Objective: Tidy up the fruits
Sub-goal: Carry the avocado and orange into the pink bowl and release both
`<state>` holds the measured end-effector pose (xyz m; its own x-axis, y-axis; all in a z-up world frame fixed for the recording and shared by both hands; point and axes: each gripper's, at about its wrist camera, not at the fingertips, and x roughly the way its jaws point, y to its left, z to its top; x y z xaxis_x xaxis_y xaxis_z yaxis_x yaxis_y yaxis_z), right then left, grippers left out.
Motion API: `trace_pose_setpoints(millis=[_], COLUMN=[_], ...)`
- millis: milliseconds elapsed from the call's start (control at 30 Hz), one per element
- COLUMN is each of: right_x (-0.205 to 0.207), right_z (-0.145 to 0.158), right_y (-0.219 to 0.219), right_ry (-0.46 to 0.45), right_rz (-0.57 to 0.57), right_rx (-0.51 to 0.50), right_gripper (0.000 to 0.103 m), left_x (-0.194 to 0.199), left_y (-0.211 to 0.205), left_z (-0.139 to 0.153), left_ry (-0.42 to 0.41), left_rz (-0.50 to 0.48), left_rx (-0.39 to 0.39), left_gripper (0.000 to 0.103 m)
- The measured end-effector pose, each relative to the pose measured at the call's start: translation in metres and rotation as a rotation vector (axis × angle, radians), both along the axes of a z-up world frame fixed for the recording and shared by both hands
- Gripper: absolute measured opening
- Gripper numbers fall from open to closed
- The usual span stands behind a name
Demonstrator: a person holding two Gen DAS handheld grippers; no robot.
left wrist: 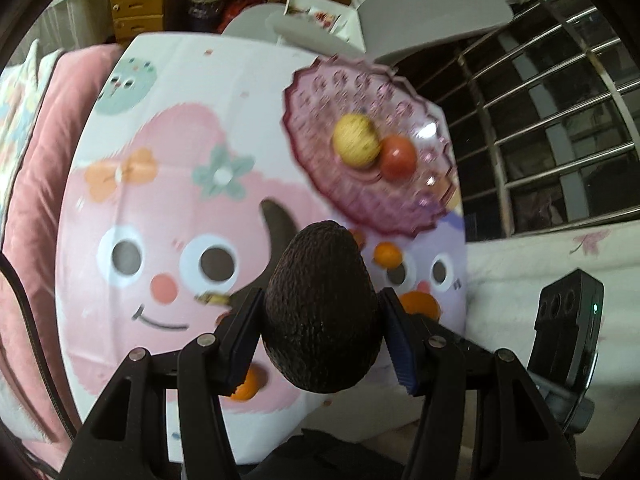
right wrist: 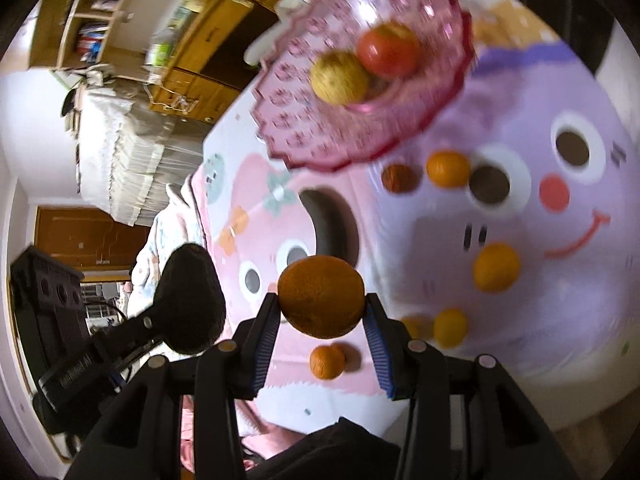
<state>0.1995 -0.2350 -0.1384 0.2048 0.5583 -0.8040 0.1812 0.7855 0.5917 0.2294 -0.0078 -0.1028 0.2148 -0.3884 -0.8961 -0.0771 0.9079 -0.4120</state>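
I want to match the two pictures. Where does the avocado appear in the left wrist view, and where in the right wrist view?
Left wrist view: the avocado is at lower centre, clamped in the left hand-held gripper.
Right wrist view: the avocado is at lower left, dark and blurred.
Shared landmark: the pink plate holding a yellow fruit and a red fruit.

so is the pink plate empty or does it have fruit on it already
Not empty: the pink plate holds a yellow fruit and a red fruit, touching each other.

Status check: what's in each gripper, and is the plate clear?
Left gripper shut on avocado. Right gripper shut on orange. Pink plate holds yellow fruit and tomato.
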Motion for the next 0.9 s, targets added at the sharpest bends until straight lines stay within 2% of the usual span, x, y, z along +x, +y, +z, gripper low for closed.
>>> trace_pose_setpoints(millis=[300, 600, 700, 900], right_x=[0.02, 0.056, 0.068, 0.08], right_z=[0.017, 0.02, 0.013, -0.005], right_y=[-0.031, -0.07, -0.075, -0.077], right_ry=[-0.18, -0.319, -0.33, -0.292], right_rz=[0.014, 0.027, 0.04, 0.047], right_rx=[-0.023, -0.117, -0.113, -0.073], right_gripper=[0.043, 0.043, 0.043, 0.044], left_x=[0.038, 0.067, 0.076, 0.093], left_y=[-0.031, -0.051, -0.057, -0.074], left_z=[-0.003, -0.014, -0.02, -0.031], left_ry=[-0.075, -0.131, -0.14, -0.143], left_rz=[0.005, 0.017, 0.024, 0.016], left_rx=[-0.005, -0.012, -0.013, 0.021], left_gripper=[0.056, 0.056, 0.056, 0.056])
